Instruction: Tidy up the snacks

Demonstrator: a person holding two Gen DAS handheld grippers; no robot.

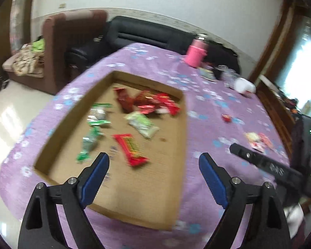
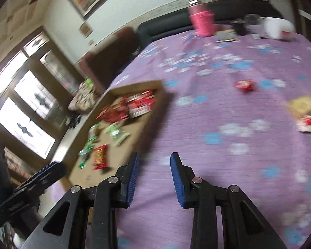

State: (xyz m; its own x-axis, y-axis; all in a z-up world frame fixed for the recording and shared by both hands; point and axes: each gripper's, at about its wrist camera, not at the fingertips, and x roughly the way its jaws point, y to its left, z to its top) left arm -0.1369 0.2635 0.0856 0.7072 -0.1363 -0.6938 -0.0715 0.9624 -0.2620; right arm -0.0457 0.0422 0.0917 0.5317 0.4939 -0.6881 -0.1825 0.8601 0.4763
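Red and green snack packets (image 1: 132,116) lie in the cardboard tray (image 1: 182,137) on the purple table (image 2: 217,166) (three more sit loose). The left gripper (image 1: 154,161) hangs tilted over the tray, fingers wide, empty. The right gripper (image 2: 154,161) shows narrow-gapped fingers, empty, above cloth.

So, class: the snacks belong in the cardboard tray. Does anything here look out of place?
Yes. Most packets lie inside the cardboard tray, but a small red snack sits alone on the purple tablecloth, and a few yellow and red packets lie loose further right. Both claws are empty.
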